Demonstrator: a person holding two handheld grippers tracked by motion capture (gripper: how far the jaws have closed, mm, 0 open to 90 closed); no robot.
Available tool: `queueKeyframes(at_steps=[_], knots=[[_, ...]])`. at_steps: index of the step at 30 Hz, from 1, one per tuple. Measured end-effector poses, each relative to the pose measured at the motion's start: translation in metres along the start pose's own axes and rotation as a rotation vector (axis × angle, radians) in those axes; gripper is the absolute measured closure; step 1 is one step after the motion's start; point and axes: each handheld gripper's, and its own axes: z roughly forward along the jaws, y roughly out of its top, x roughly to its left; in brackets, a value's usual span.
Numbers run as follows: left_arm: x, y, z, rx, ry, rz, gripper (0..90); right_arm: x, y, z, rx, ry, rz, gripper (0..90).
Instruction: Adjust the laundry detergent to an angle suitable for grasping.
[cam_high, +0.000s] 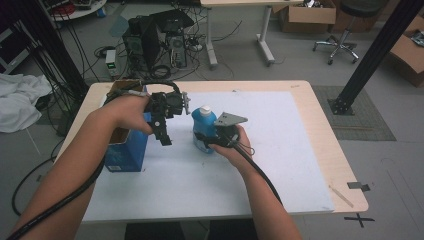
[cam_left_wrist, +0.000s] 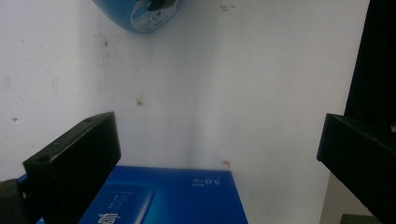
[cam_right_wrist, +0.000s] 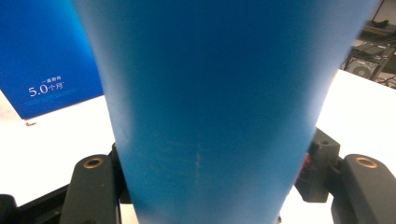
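White sheet covers most of the wooden table, leaving bare wood along the right and far edges. Its right half lies free, with wide room to move there; the left side is crowded. Grey floor surrounds the table, with computers and cables behind it and a black post at the right.

At the table's left edge stands an open blue box. The left gripper hangs just beside the box, pointing down at the sheet, jaws spread wide with nothing between them.

Near the middle stands a blue bottle with a white cap, upright on the sheet, well clear of every edge. The right gripper has its jaws against the bottle's lower sides, clasping it.
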Motion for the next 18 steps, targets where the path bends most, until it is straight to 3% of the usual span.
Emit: queueKeyframes(at_steps=[18], knots=[[0.0003,-0.0007,0.0001,0.0,0.001,-0.001,0.1,0.004,-0.0001,0.001,-0.009,-0.02,-0.016,43.5]])
